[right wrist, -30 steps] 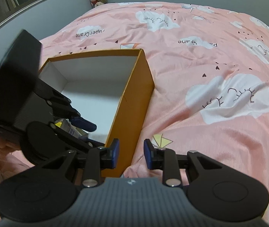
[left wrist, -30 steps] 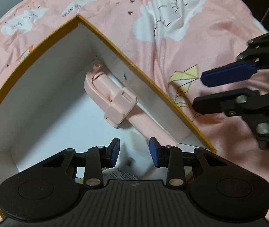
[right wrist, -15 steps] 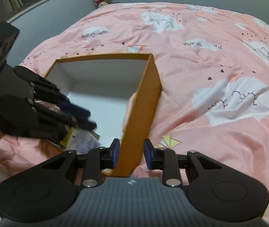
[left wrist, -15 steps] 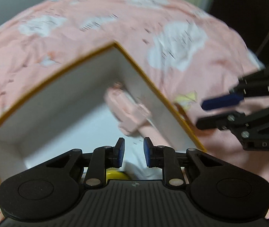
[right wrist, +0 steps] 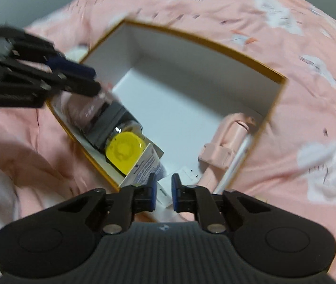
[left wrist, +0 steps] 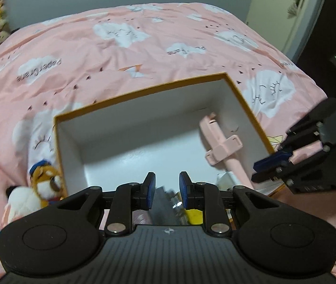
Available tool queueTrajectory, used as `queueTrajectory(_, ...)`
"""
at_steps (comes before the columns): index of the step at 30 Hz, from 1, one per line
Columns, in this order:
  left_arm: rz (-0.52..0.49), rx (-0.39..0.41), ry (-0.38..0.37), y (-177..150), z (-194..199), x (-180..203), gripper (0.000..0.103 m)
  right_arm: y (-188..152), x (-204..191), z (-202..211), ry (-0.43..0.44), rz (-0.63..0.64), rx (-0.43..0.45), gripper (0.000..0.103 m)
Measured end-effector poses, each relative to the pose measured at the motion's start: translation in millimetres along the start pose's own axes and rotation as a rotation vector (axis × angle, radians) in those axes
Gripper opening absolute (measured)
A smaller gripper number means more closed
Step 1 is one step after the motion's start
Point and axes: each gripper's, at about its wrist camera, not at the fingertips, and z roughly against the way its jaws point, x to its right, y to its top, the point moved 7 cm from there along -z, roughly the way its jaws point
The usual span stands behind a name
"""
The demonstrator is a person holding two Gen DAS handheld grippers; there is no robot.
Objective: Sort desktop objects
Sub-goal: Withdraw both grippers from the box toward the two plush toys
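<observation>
An open box with orange rim (left wrist: 144, 90) (right wrist: 215, 45) and white inside lies on the pink bedspread. In it lie a pink selfie stick (left wrist: 220, 142) (right wrist: 224, 151), a bottle with a yellow cap (right wrist: 124, 150) (left wrist: 192, 215), a dark grey item (right wrist: 111, 118) and white paper cards (right wrist: 144, 168). My left gripper (left wrist: 164, 190) (right wrist: 85, 79) hovers over the box's near edge, jaws slightly apart and empty. My right gripper (right wrist: 163, 190) (left wrist: 266, 170) hovers over the box's right corner, jaws slightly apart and empty.
A small plush toy (left wrist: 42, 177) with a white part lies on the bedspread left of the box. The pink cloud-print bedspread (left wrist: 120, 47) spreads all around. A door (left wrist: 286, 11) and dark furniture stand at the far right.
Both grippers have swung over the box. The left view has pulled back and tilted up, showing the whole box. The right gripper moved from beside the box wall to above its inside.
</observation>
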Motion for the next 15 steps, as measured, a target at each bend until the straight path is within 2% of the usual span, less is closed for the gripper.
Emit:
queueTrajectory(4, 0.05, -0.001, 0.001, -10, 0, -19, 0.024, 14, -1, -31, 0.017, 0.117, -0.151, 0.011)
queueTrajectory(9, 0.09, 0.004, -0.007, -20, 5, -37, 0.024, 11, 3, -67, 0.023, 0.177, -0.309, 0.009)
queueTrajectory(12, 0.118, 0.005, -0.008, -24, 6, -46, 0.024, 6, 3, -76, 0.045, 0.179, -0.361, 0.009)
queueTrajectory(15, 0.135, 0.003, -0.015, -27, 5, -53, 0.024, 1, 4, -81, 0.029, 0.187, -0.389, 0.009)
